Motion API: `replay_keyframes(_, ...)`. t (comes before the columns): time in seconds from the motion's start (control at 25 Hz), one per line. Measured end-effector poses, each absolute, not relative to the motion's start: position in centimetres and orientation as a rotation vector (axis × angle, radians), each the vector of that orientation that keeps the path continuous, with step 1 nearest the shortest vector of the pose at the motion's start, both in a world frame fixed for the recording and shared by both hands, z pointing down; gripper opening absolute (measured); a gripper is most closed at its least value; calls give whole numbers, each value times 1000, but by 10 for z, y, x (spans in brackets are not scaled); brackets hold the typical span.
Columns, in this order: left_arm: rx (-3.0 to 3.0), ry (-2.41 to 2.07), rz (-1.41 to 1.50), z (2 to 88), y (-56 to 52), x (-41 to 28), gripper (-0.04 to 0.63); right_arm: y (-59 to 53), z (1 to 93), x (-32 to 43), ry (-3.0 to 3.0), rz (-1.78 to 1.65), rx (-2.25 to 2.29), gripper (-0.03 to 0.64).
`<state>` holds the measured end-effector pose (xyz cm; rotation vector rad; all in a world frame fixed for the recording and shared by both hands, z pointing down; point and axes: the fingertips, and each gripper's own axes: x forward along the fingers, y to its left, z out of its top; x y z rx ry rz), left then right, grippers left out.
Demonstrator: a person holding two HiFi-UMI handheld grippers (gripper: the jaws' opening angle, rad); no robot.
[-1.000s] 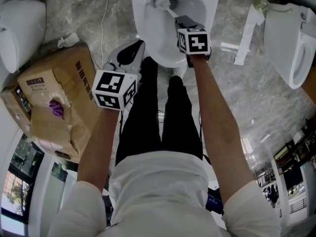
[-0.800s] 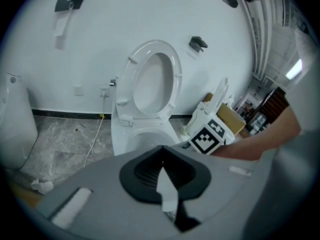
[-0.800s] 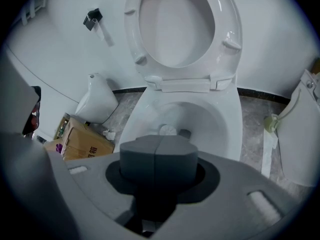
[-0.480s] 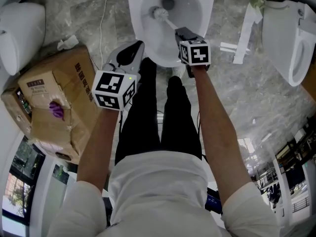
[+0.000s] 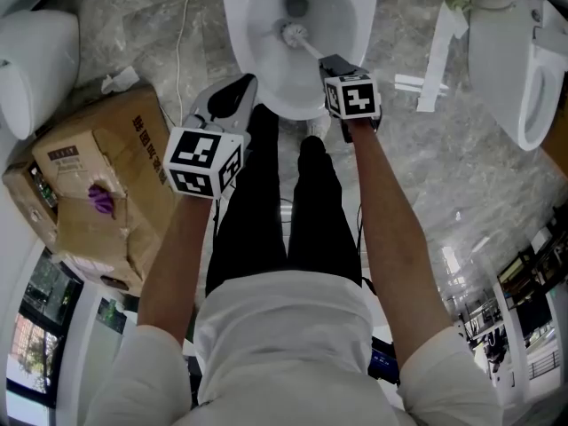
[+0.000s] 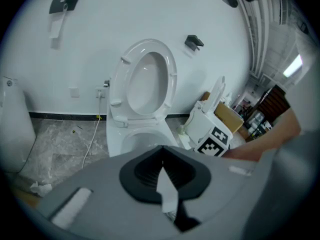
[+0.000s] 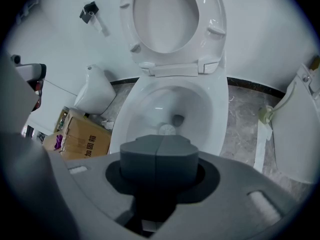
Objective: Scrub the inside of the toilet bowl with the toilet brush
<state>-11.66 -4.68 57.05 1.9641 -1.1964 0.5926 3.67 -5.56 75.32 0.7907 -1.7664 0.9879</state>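
Observation:
The white toilet bowl (image 5: 253,56) is at the top of the head view, with its seat and lid (image 7: 170,19) raised. The toilet brush head (image 5: 293,32) rests inside the bowl just on the near side of the drain hole (image 5: 295,7). Its white handle slants back to my right gripper (image 5: 330,60), which is shut on it over the bowl's near right rim. In the right gripper view the brush head (image 7: 167,129) shows just past the shut pads (image 7: 159,159). My left gripper (image 5: 232,96) hangs beside the bowl's left front, shut and holding nothing.
A battered cardboard box (image 5: 98,185) sits on the floor to the left, with a white fixture (image 5: 35,60) behind it. Another toilet (image 5: 515,60) stands at right, with white loose parts (image 5: 439,51) before it. A white cable (image 5: 186,34) runs along the marble floor. The person's legs stand right before the bowl.
The brush head has slid from the bowl's left wall towards the middle, just near of the drain, with the right gripper following. The left gripper has stayed put.

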Motion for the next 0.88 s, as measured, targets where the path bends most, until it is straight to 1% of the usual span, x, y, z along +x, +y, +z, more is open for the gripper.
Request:
replay_keyframes(0.32,1968,-1190,599,570,-48,-113,-8,-59,751,47,-1750,907,764,146)
replay_keyframes(0.88,1975,-1183,589,568,-55,-115,-6,-97,728,92,-1729,866,749,146)
